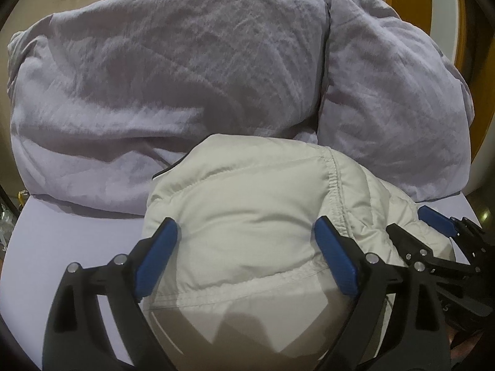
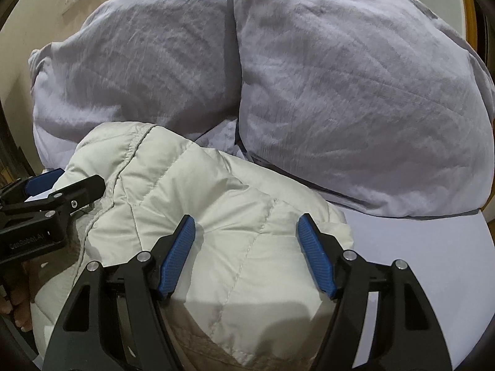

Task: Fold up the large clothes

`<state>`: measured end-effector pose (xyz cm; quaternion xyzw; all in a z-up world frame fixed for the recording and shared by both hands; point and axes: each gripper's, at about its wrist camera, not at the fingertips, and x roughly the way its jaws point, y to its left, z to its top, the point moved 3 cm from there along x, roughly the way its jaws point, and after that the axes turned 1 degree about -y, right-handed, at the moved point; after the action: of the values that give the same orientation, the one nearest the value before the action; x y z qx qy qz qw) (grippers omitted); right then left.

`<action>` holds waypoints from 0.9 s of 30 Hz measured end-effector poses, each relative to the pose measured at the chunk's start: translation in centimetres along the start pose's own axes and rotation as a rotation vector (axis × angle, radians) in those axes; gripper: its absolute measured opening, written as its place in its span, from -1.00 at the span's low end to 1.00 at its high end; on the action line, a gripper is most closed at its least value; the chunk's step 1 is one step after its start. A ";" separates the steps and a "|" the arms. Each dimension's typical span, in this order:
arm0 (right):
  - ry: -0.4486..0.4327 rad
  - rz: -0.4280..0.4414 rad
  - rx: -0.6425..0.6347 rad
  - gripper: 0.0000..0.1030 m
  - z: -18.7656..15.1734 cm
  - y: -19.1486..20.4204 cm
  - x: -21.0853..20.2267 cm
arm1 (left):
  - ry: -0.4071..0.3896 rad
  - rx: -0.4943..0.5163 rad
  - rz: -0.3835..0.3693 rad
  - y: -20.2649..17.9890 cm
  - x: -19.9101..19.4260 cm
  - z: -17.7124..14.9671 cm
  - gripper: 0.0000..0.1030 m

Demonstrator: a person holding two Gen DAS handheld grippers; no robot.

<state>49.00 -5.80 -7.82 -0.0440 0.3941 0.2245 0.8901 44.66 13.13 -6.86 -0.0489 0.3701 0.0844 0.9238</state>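
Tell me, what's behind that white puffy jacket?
Two lavender pillows lean side by side behind the jacket. Their lower front edges are covered by it.

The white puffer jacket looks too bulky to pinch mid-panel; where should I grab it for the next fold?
Grip the white puffer jacket at its thinner free edge on the right, coming from the bare sheet side; the quilted middle bulges too thick.

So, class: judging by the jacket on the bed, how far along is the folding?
Done: the white puffer jacket is already bundled into a compact shape on the lilac sheet. In hand: the left hand-held gripper and right hand-held gripper sit open over it, gripping nothing. Left: the final fold or tidy, if any.
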 end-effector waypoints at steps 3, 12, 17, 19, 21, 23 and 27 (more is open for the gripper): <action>-0.003 0.005 0.009 0.39 -0.1 -0.2 0.4 | -0.005 0.005 0.005 -0.1 0.2 -0.3 0.78; -0.022 0.015 0.035 0.44 -0.6 -0.5 0.6 | -0.021 0.010 0.023 -0.4 1.2 -0.9 0.86; -0.037 0.007 0.039 0.48 -0.7 -0.4 0.4 | -0.037 0.016 0.038 -0.7 1.5 -1.0 0.90; -0.045 0.004 0.042 0.49 -0.7 -0.4 0.4 | -0.042 0.018 0.041 -0.8 1.5 -1.1 0.91; -0.053 0.001 0.043 0.50 -0.7 -0.4 0.2 | -0.047 0.018 0.043 -0.8 1.5 -1.1 0.92; -0.059 -0.002 0.044 0.51 -0.7 -0.3 0.1 | -0.051 0.019 0.043 -1.0 1.7 -1.1 0.92; -0.064 -0.003 0.047 0.52 -0.8 -0.3 0.1 | -0.053 0.019 0.040 -0.9 1.6 -1.2 0.94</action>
<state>48.72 -6.25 -8.48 -0.0166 0.3705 0.2155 0.9033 45.15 12.29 -8.78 -0.0306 0.3473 0.1007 0.9318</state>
